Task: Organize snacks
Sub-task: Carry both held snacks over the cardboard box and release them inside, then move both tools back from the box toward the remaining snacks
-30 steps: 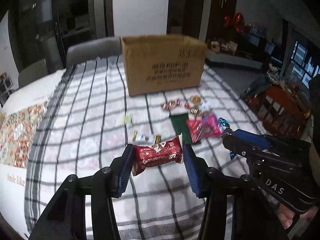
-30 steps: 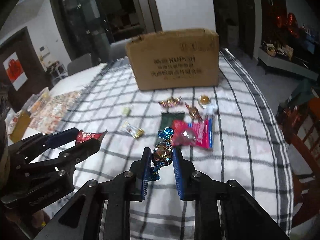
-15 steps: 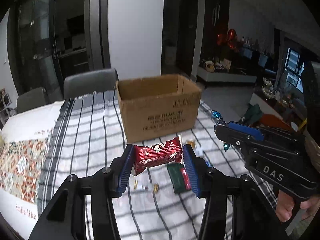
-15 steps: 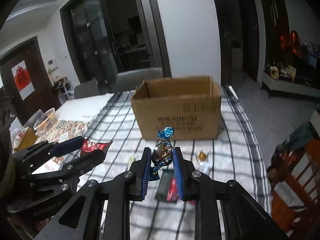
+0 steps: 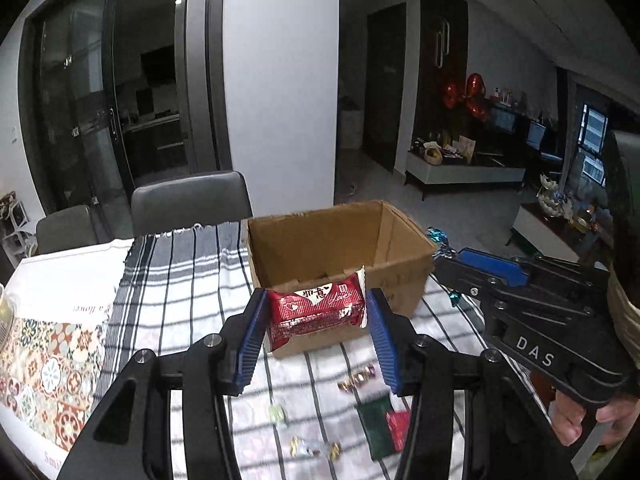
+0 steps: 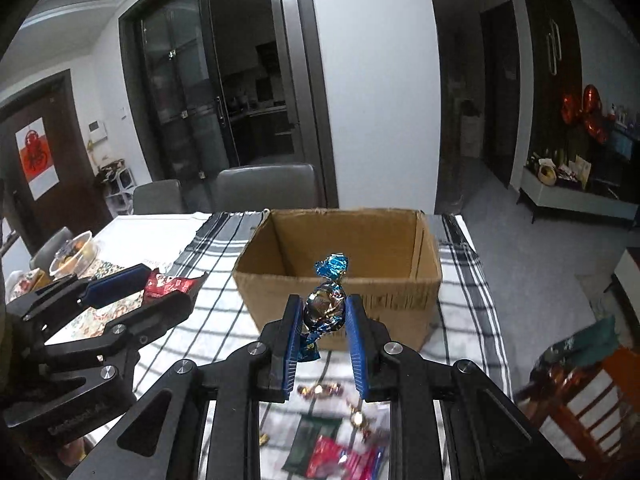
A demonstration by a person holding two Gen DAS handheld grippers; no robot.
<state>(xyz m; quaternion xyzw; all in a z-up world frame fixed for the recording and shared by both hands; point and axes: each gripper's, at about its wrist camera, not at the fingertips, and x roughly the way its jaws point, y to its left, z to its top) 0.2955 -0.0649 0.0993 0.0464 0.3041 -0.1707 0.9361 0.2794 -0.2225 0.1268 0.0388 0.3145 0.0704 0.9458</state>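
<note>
My left gripper (image 5: 316,310) is shut on a red snack packet (image 5: 316,312) and holds it in the air just in front of the open cardboard box (image 5: 394,280). My right gripper (image 6: 322,314) is shut on a blue foil-wrapped candy (image 6: 326,304), raised before the same box (image 6: 400,300). The right gripper shows at the right of the left wrist view (image 5: 452,264). The left gripper with its red packet (image 6: 168,284) shows at the left of the right wrist view. The box looks empty where I can see inside.
Several loose candies (image 5: 358,376) and a green and red packet (image 5: 382,426) lie on the checked tablecloth (image 5: 180,280) below the grippers. A patterned mat (image 5: 44,364) lies at left. Grey chairs (image 5: 188,200) stand behind the table. A bowl (image 6: 74,252) sits at far left.
Both grippers have risen from the table with their snacks and moved forward to the box, so its open top and inside now show.
</note>
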